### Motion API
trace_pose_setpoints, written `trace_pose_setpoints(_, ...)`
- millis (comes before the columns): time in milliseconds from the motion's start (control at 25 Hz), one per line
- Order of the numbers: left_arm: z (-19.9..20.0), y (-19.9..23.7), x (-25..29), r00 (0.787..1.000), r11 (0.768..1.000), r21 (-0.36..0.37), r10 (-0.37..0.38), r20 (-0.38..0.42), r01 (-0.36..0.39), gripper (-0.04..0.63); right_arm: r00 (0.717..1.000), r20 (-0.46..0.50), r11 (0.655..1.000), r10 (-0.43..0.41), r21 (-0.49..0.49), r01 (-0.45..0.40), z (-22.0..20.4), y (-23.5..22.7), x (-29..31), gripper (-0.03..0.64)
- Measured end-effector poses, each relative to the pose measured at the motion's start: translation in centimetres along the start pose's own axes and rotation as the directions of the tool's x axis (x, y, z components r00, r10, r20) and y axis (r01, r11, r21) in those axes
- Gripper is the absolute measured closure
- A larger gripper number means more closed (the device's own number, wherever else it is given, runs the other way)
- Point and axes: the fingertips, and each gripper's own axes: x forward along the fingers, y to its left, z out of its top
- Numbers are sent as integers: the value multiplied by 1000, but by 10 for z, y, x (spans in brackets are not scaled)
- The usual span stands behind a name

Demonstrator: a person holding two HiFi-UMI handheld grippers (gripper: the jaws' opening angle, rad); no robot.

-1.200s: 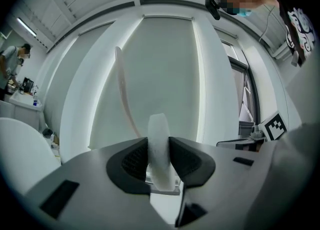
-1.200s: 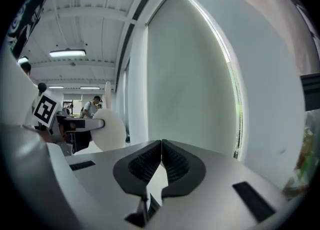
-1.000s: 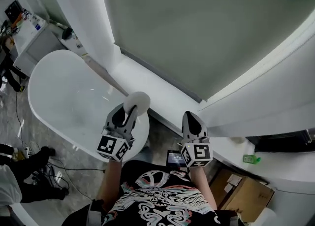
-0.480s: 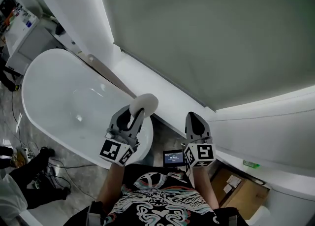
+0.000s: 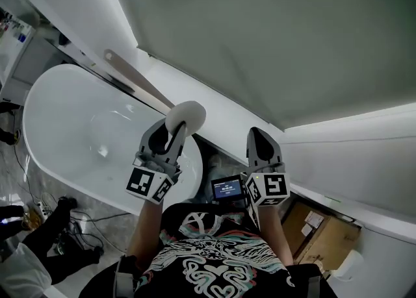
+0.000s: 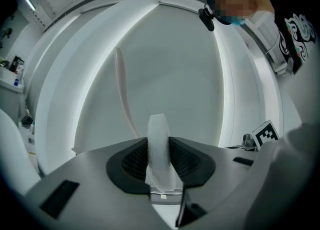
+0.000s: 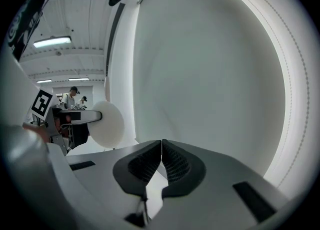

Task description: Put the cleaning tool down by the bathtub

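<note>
Left claw point(image 5: 171, 136): clenched on the cleaning tool point(image 5: 186, 118), a white round pad. In the left gripper view the pad stands edge-on between the jaws, both pads pressed against it, and its upper part pokes out past the fingertips.

Tool location: in the air just ahead of the left claw, over the near end rim of the bathtub point(image 5: 71, 128), where that rim meets the white ledge point(image 5: 218, 113).

Right claw point(image 5: 262, 137): shut, jaws meeting tip to tip, nothing between them. It sits to the right of the left claw, well apart from it, and faces the ledge and the grey wall panel point(image 5: 260, 30).

Edges: the tub rim curves away to the left of and beneath the left claw. The ledge runs diagonally ahead of both claws. A long pale handle point(image 5: 133, 76) lies on it, beyond the left claw.

Open room: the tub basin to the left of the left claw is bare. A narrow floor gap lies between the claws, where a small screen point(image 5: 226, 188) sits. A cardboard box point(image 5: 318, 235) lies below and right of the right claw, and cables point(image 5: 84, 222) lie on the floor to the lower left.
</note>
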Motion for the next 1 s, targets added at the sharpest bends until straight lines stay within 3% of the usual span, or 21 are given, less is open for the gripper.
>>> trace_pose_setpoints(440,-4,-15,21,1000,1000,-5,-21,-16,21,476,999,-16,996,36,-86,-37,5,-8,10,589)
trace_pose_setpoints(840,-49,-16,37,996,998,-43,-48,-73,45,476,995,-89,992,43,-115,-53,-43,-13,30,589)
trace_pose_setpoints(1000,-72,-12,50,995,995,-95,-50,-91,42,476,993,-111,992,38,-114,-51,-60,-22,39,589)
